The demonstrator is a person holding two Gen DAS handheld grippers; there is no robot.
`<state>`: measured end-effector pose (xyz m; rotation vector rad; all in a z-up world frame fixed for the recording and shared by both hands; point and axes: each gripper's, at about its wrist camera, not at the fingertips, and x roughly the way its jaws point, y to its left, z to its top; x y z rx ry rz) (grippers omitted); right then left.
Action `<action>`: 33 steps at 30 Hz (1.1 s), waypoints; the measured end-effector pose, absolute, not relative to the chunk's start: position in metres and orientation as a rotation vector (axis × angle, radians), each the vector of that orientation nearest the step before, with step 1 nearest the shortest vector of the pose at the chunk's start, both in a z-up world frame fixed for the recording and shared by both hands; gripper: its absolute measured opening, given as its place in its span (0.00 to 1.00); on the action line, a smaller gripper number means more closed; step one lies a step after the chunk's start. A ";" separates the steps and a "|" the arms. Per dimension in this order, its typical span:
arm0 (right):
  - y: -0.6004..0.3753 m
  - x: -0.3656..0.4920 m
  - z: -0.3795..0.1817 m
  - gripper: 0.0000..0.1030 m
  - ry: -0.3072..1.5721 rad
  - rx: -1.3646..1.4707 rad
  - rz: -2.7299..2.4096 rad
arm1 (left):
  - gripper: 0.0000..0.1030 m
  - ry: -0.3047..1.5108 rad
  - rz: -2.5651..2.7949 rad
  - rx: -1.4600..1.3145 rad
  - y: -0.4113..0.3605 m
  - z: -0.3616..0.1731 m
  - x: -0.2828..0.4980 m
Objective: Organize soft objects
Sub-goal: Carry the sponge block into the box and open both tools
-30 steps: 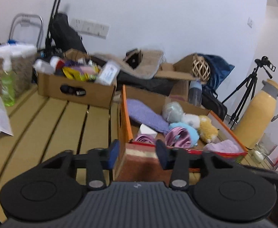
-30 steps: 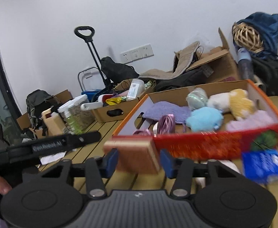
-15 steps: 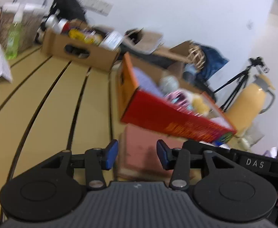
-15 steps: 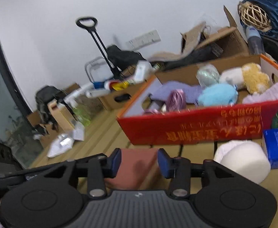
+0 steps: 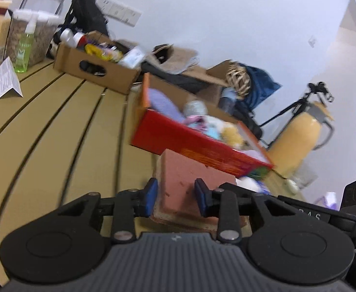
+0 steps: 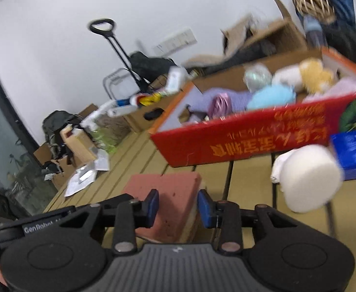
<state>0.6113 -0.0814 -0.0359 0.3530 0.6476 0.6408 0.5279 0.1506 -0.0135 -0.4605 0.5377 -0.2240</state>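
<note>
A pink-brown sponge block [image 5: 190,177] lies on the wooden table in front of the red cardboard box [image 5: 178,136]. My left gripper [image 5: 175,196] and my right gripper [image 6: 178,205] each straddle an end of the sponge [image 6: 168,194], jaws close against its sides. The red box [image 6: 226,143] holds several soft toys: a purple one, a light blue one [image 6: 270,96], a yellow plush [image 6: 316,74]. A white round sponge [image 6: 307,177] lies on the table to the right of the block.
A brown cardboard box [image 5: 97,70] of bottles and packets stands at the back left. A blue packet [image 6: 353,150] lies by the red box. A yellow thermos jug [image 5: 297,141] stands at the right. Papers [image 5: 0,85] and a green bottle [image 5: 24,48] are at the far left.
Both grippers have come down with the sponge block from level with the box rim to the table in front of the red box. Both views are now tilted.
</note>
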 end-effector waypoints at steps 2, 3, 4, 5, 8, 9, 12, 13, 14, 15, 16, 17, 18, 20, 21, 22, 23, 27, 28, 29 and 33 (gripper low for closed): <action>-0.099 0.584 -0.024 0.33 0.622 0.345 0.645 | 0.32 0.529 -0.252 -0.447 0.129 -0.005 0.503; -0.110 0.569 -0.019 0.33 0.609 0.342 0.641 | 0.32 0.525 -0.265 -0.436 0.118 -0.001 0.493; -0.123 0.555 -0.015 0.33 0.600 0.342 0.636 | 0.32 0.523 -0.282 -0.424 0.106 0.002 0.484; -0.134 0.543 -0.012 0.33 0.596 0.348 0.631 | 0.32 0.519 -0.297 -0.411 0.096 0.005 0.478; -0.172 0.513 -0.007 0.33 0.579 0.393 0.601 | 0.32 0.495 -0.335 -0.367 0.066 0.013 0.465; -0.183 0.504 -0.005 0.33 0.564 0.404 0.588 | 0.32 0.493 -0.339 -0.360 0.059 0.014 0.464; -0.206 0.494 -0.004 0.33 0.538 0.419 0.560 | 0.32 0.499 -0.352 -0.347 0.040 0.020 0.469; -0.213 0.494 -0.002 0.33 0.532 0.424 0.554 | 0.32 0.495 -0.357 -0.341 0.035 0.024 0.474; -0.218 0.496 0.000 0.33 0.527 0.425 0.550 | 0.32 0.487 -0.360 -0.337 0.033 0.028 0.480; -0.222 0.502 0.004 0.33 0.515 0.423 0.550 | 0.32 0.475 -0.361 -0.328 0.030 0.035 0.490; -0.227 0.509 0.009 0.33 0.503 0.425 0.553 | 0.32 0.468 -0.357 -0.324 0.027 0.042 0.501; -0.230 0.519 0.016 0.32 0.492 0.420 0.558 | 0.32 0.470 -0.353 -0.324 0.025 0.051 0.517; -0.232 0.533 0.024 0.32 0.484 0.407 0.566 | 0.32 0.476 -0.349 -0.321 0.025 0.058 0.534; -0.235 0.576 0.041 0.32 0.497 0.409 0.579 | 0.32 0.532 -0.343 -0.360 0.029 0.069 0.581; -0.233 0.600 0.049 0.32 0.520 0.407 0.588 | 0.32 0.577 -0.348 -0.396 0.034 0.073 0.606; -0.233 0.625 0.057 0.32 0.542 0.410 0.589 | 0.32 0.609 -0.348 -0.415 0.038 0.077 0.629; -0.229 0.651 0.064 0.32 0.565 0.393 0.590 | 0.32 0.635 -0.345 -0.419 0.041 0.079 0.651; -0.211 0.746 0.071 0.32 0.704 0.381 0.590 | 0.32 0.711 -0.282 -0.390 0.048 0.073 0.721; -0.205 0.761 0.069 0.32 0.723 0.375 0.577 | 0.32 0.732 -0.261 -0.390 0.049 0.068 0.735; -0.197 0.776 0.065 0.32 0.740 0.356 0.568 | 0.32 0.746 -0.251 -0.374 0.050 0.062 0.745; -0.175 0.811 0.036 0.31 0.810 0.326 0.526 | 0.32 0.813 -0.215 -0.303 0.050 0.031 0.768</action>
